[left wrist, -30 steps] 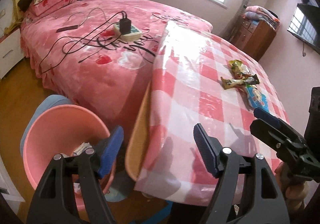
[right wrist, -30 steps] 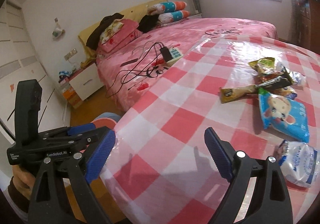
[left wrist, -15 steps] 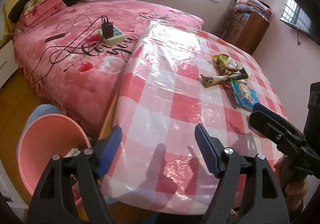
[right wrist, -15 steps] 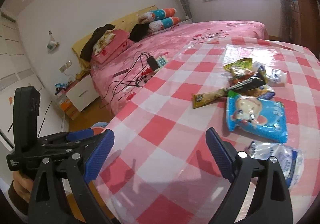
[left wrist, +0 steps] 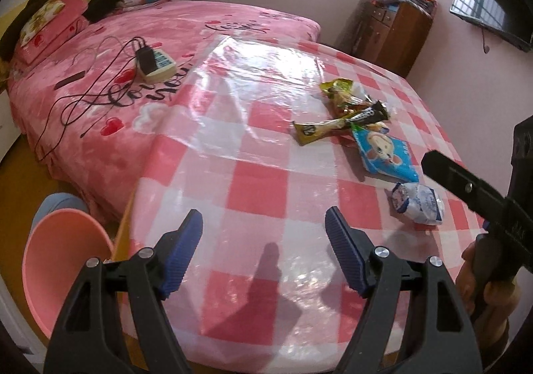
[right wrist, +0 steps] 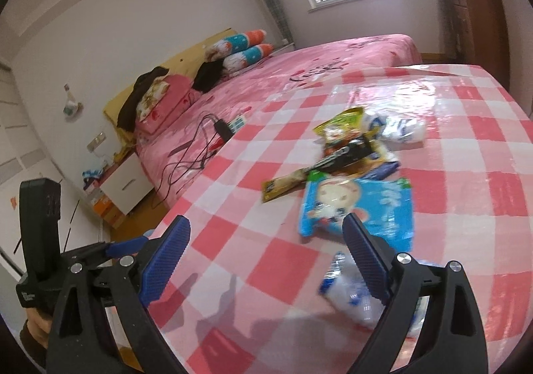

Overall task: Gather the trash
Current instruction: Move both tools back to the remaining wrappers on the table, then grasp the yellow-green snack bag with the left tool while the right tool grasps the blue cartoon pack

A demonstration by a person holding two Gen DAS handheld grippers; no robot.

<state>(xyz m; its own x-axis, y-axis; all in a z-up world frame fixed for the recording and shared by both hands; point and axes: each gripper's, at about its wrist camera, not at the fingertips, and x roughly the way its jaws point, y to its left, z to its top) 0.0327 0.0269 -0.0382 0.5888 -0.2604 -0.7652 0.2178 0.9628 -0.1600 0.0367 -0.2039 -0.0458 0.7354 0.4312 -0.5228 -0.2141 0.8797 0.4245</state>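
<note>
Blue ribbed pads stand wide apart on the left gripper, which hovers empty over the near edge of the pink-and-white checked plastic tablecloth; nothing lies between its fingers and nothing touches them. The right gripper is spread just as wide and holds nothing, though its right finger hangs in front of a crumpled white-and-blue plastic wrapper, which lies on the cloth just below and is blurred in that view. The left wrist view shows the same wrapper apart from the gripper.

The rest of the trash sits farther along the table: a flat blue packet with a cartoon face, a long gold snack wrapper touching a black one, a yellow-green bag behind them, and another white-and-blue wrapper at the far end of the cluster.

A round pink plastic bin stands on the floor beside the table's near left corner. Beyond the table lies a bed with a pink cover, carrying a power strip and black cables.
</note>
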